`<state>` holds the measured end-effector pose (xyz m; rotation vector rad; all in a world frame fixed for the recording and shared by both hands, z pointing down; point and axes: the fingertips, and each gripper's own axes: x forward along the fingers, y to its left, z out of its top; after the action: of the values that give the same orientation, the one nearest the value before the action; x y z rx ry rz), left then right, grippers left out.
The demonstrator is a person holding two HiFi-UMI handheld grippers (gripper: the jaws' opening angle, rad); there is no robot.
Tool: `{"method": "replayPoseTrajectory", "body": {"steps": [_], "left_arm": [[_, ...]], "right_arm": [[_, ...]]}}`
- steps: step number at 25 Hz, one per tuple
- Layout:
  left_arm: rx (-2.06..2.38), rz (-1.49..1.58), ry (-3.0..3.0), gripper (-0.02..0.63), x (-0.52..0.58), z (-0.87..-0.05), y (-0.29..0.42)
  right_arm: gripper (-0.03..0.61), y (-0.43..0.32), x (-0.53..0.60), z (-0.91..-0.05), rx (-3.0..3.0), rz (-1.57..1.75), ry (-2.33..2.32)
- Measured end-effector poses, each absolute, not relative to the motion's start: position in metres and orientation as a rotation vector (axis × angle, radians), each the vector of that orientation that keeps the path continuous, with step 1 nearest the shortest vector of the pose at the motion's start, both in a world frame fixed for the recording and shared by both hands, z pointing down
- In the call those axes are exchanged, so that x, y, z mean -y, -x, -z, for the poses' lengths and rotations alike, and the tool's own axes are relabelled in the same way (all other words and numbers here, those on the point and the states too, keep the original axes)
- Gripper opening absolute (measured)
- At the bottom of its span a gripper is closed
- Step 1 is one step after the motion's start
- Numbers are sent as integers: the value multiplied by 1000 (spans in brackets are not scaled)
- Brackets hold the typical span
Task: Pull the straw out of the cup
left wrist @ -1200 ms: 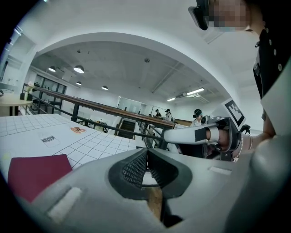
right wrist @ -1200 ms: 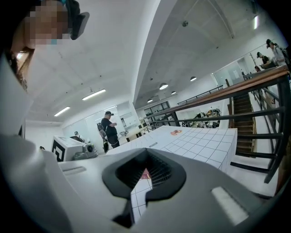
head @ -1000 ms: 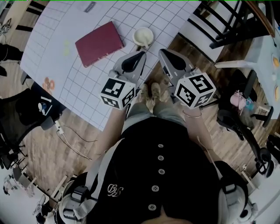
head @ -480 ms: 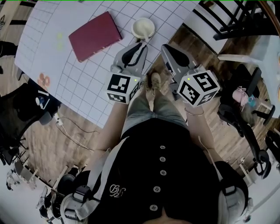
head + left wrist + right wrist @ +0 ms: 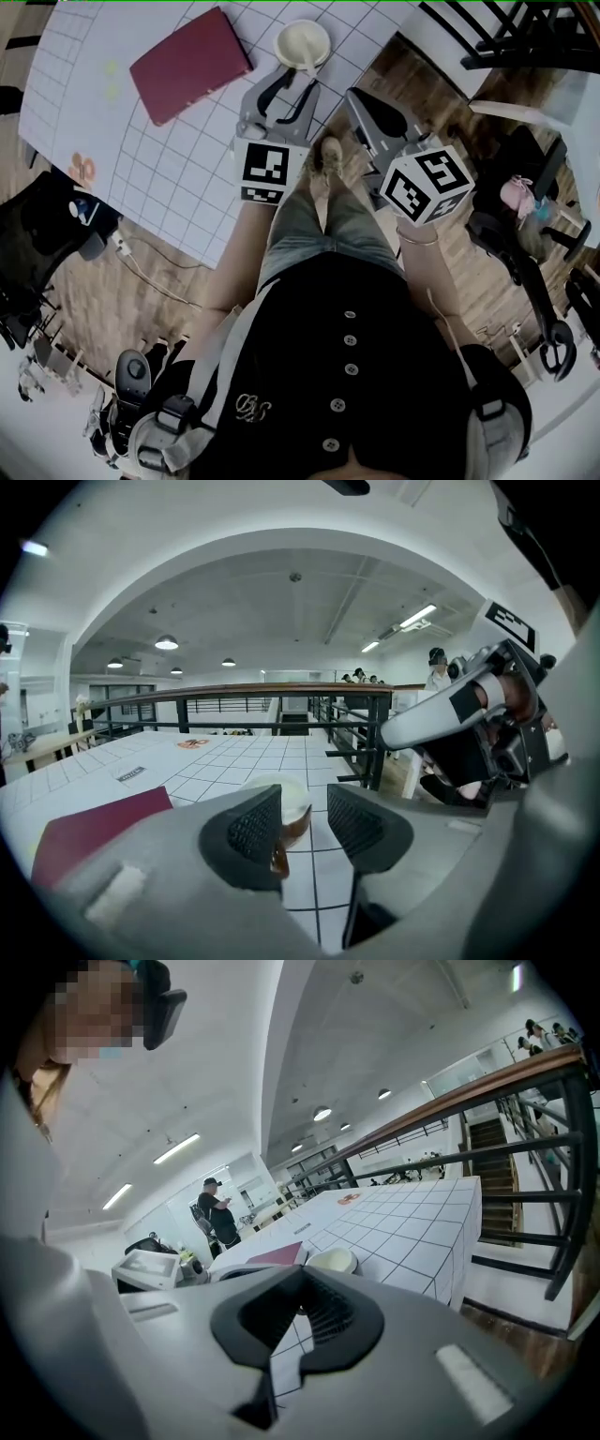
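Observation:
A pale-lidded cup (image 5: 302, 43) with brown drink stands near the edge of the gridded white table (image 5: 178, 159). I cannot make out its straw. My left gripper (image 5: 291, 81) points at the cup from just short of it, and its jaws are opening with nothing between them. In the left gripper view the cup (image 5: 284, 803) shows in the gap beyond the left gripper (image 5: 300, 825). My right gripper (image 5: 362, 101) hangs shut over the floor beside the table. In the right gripper view the cup (image 5: 332, 1261) lies past the right gripper (image 5: 302, 1324).
A dark red book (image 5: 190, 64) lies on the table left of the cup. Black railings (image 5: 506, 37) and chairs stand to the right. A black chair (image 5: 47, 234) sits at the table's left side. A person (image 5: 217, 1208) stands far off.
The left gripper's jaws have gone from shut to open. Both grippers have moved closer to the cup and lower toward the table. The right gripper stays shut.

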<state>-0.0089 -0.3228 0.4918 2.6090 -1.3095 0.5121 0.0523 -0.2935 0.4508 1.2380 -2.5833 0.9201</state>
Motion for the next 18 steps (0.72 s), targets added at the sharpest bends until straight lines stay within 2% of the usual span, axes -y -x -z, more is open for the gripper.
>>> {"method": "replayPoseTrajectory", "body": {"steps": [2, 18], "left_arm": [[1303, -564, -2632, 178, 324, -497, 5], [1335, -636, -2621, 160, 339, -513, -4]], "right_arm": [[0, -54, 294, -454, 2578, -927, -1242], [0, -59, 300, -467, 2562, -964, -1218]]}}
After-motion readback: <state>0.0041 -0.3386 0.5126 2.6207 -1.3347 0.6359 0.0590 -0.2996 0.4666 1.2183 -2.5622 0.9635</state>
